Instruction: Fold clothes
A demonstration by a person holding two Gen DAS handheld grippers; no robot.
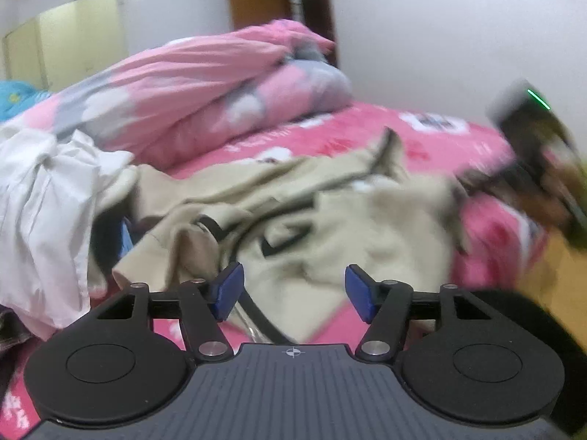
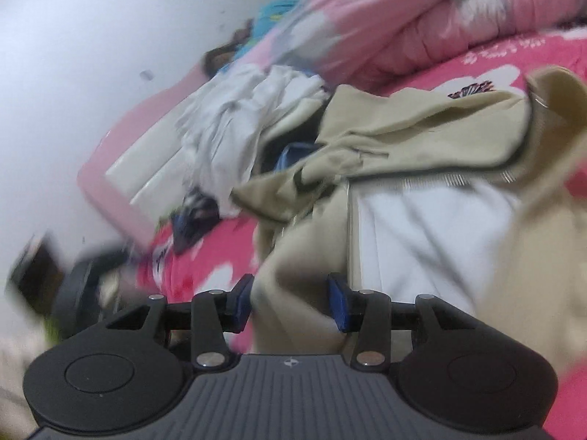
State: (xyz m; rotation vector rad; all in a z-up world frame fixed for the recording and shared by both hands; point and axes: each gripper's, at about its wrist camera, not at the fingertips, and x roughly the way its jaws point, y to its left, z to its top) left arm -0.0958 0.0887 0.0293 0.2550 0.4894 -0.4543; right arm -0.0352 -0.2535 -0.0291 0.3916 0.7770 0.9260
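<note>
While the left wrist view looks along the bed (image 1: 422, 135), the left gripper (image 1: 293, 289) has its jaws parted with nothing pinched; one beige jacket (image 1: 330, 212) lies crumpled ahead, one white garment (image 1: 44, 201) to its left, one pink quilt (image 1: 205, 88) behind. From the right wrist view, the right gripper (image 2: 290, 300) has its jaws half apart around a beige jacket (image 2: 422, 124) fold; whether they touch it I cannot tell.

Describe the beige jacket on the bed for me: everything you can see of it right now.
The beige jacket is soft cloth with dark trim, a white lining and a zipper. It lies crumpled and open on the pink floral bedsheet, beside a heap of white clothes. Both grippers are open; whether its fabric, between the right gripper's pads, touches them is blurred.
</note>
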